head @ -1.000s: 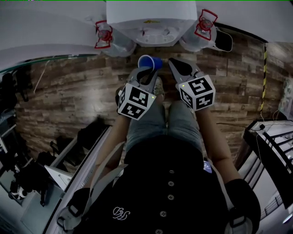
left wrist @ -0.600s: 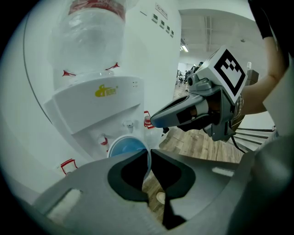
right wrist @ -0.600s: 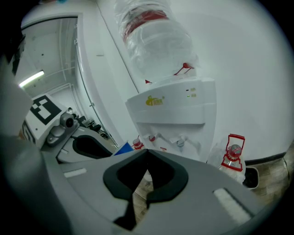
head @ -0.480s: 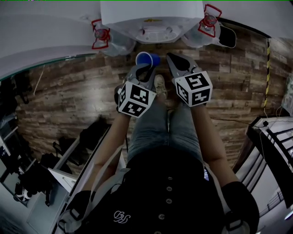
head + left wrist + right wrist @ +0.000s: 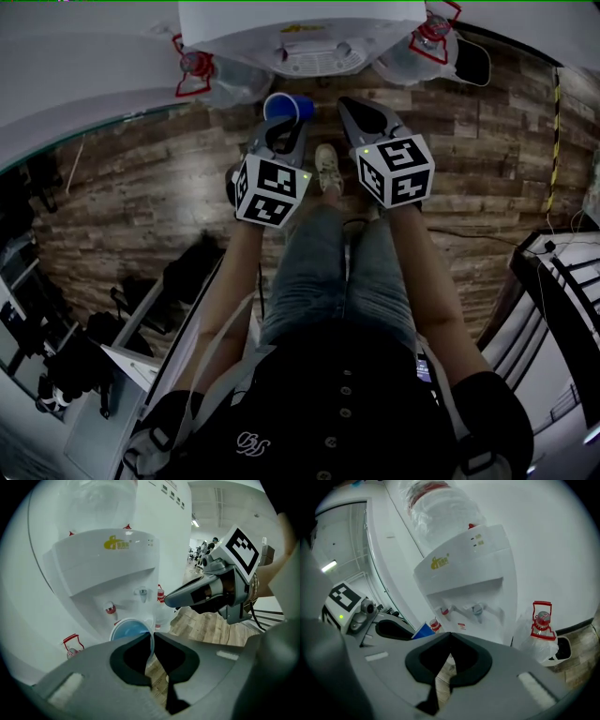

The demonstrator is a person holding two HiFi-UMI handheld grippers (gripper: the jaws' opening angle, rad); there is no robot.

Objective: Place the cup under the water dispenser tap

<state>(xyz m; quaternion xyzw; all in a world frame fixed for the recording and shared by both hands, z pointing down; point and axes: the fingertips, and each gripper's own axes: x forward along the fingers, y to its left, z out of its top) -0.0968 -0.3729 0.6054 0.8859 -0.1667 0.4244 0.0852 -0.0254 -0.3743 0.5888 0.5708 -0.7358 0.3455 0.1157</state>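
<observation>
A blue cup [image 5: 286, 108] is pinched by its rim in my left gripper [image 5: 278, 131], just in front of the white water dispenser [image 5: 309, 33]. In the left gripper view the cup [image 5: 127, 631] hangs below the dispenser's recess, under and between the red tap [image 5: 110, 609] and the grey tap [image 5: 142, 592]. The thin rim sits between the left gripper [image 5: 152, 641] tips. My right gripper [image 5: 354, 111] is beside the cup on its right, shut with nothing in it. In the right gripper view its tips [image 5: 450, 637] meet, with the cup [image 5: 423, 631] to their left.
Spare water bottles with red handles stand on the floor either side of the dispenser [image 5: 202, 75] [image 5: 427, 37] [image 5: 541, 620]. A dark bin [image 5: 473, 61] sits at the right. The person's shoe [image 5: 326, 169] rests on the wooden floor [image 5: 141, 187]. A rack [image 5: 562, 281] stands at the right.
Both grippers have sunk and moved closer to the dispenser front. The cup went along in the left gripper, shifting left in the head view.
</observation>
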